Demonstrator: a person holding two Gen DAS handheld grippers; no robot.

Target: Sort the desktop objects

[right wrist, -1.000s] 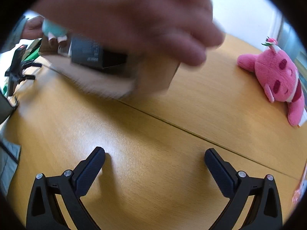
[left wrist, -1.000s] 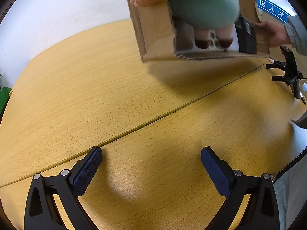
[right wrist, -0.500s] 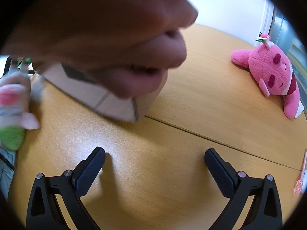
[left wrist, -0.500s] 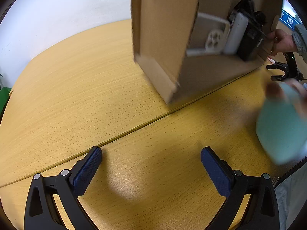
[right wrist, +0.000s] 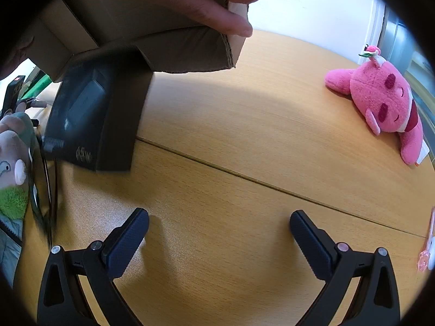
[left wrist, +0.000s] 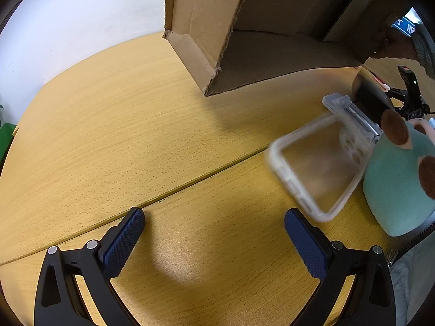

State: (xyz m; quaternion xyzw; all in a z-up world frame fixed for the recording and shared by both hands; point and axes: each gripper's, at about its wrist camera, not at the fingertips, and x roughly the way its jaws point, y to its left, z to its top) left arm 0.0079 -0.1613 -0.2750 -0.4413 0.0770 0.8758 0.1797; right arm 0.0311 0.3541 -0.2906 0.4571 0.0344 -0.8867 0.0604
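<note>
A person's hand (right wrist: 206, 2) holds a cardboard box (left wrist: 244, 27) tipped over the wooden table (left wrist: 108, 135); it also shows in the right wrist view (right wrist: 163, 46). A clear phone case (left wrist: 320, 168), blurred by motion, lies or falls beside a teal plush toy (left wrist: 399, 182) at the right. A black power adapter (right wrist: 95, 119) is below the box. A pink plush toy (right wrist: 386, 103) lies at the far right. My left gripper (left wrist: 214, 233) and my right gripper (right wrist: 218, 235) are both open and empty above bare table.
A white hinged gadget (left wrist: 350, 111) lies behind the phone case. A small black tripod (left wrist: 410, 95) stands at the table's right edge. A pink and white item (right wrist: 426, 252) lies at the right edge. A black cable (right wrist: 43, 190) runs beside the adapter.
The box has been tipped further and its contents have spilled: the teal plush, the phone case and the black adapter are out on the table. Both grippers have stayed still.
</note>
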